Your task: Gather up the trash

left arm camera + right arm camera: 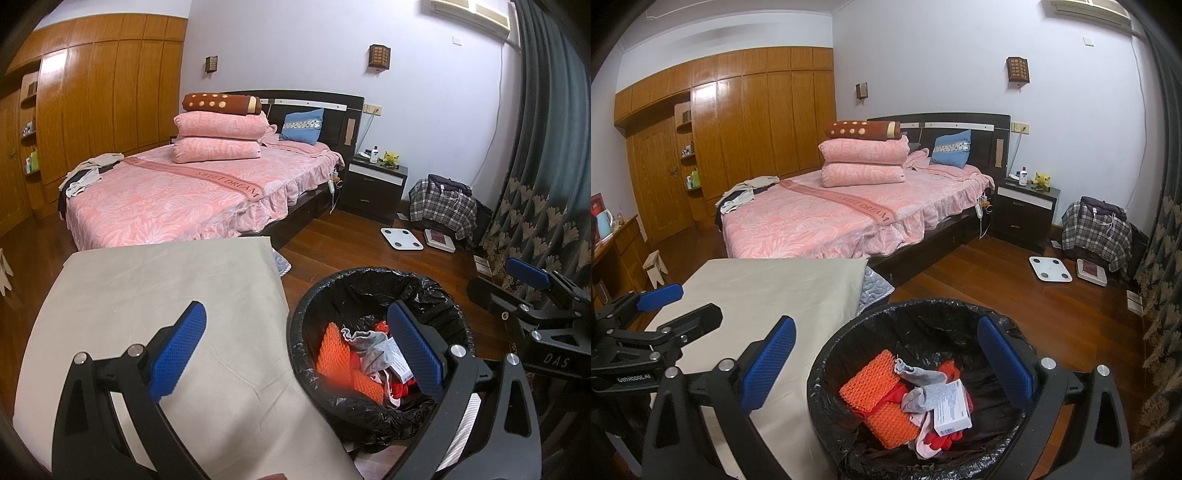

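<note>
Trash lies in the bin [827, 373], a round one lined with a black bag, standing on the wood floor [997, 284] just beside the table [768, 291] with its beige cloth. Inside are orange mesh [875, 402], a grey rag [923, 387], a white box [951, 408] with printed text and some red scraps [942, 439], all heaped together. Left gripper [299, 354] hangs with its jaws wide apart and nothing between them, one blue pad [177, 350] over the cloth and the other over the bin. Right gripper [886, 369] is likewise spread wide and bare, straddling the bin's near rim. Behind stand a pink bed [831, 218], a nightstand [1023, 218] and a white scale [1051, 268] on the floor
</note>
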The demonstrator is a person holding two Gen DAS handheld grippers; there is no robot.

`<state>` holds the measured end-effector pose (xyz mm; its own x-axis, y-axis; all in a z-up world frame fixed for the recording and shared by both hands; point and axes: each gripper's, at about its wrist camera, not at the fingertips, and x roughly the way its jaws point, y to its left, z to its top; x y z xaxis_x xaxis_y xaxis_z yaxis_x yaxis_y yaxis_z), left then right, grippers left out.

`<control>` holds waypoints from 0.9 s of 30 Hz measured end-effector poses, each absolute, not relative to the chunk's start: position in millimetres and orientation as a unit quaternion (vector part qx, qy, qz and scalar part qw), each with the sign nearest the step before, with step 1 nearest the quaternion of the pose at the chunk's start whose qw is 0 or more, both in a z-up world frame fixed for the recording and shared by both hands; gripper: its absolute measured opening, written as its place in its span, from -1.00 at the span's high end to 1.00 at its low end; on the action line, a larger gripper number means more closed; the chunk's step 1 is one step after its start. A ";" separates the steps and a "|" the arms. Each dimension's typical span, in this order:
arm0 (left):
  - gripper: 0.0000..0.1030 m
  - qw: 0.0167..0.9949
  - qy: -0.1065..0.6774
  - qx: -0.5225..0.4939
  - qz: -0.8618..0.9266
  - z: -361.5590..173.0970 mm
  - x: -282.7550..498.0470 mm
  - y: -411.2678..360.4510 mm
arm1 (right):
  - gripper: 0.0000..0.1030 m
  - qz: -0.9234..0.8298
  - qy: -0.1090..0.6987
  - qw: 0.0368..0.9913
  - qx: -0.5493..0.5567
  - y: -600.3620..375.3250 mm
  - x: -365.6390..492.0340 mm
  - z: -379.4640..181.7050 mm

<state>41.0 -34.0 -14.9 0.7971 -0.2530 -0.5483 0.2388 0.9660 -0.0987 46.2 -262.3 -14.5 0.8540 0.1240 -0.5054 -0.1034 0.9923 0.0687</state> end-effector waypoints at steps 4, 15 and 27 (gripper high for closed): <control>-0.86 0.948 0.291 -0.013 -0.129 -15.3 40.8 -34.2 | -0.88 0.059 0.264 0.963 0.020 -262.4 46.4 -14.3; -0.86 0.948 0.291 -0.013 -0.130 -16.2 40.9 -34.2 | -0.88 0.059 0.263 0.963 0.020 -262.5 46.2 -14.8; -0.86 0.948 0.292 -0.015 -0.129 -11.9 41.0 -33.4 | -0.88 0.059 0.263 0.963 0.020 -262.9 46.2 -15.2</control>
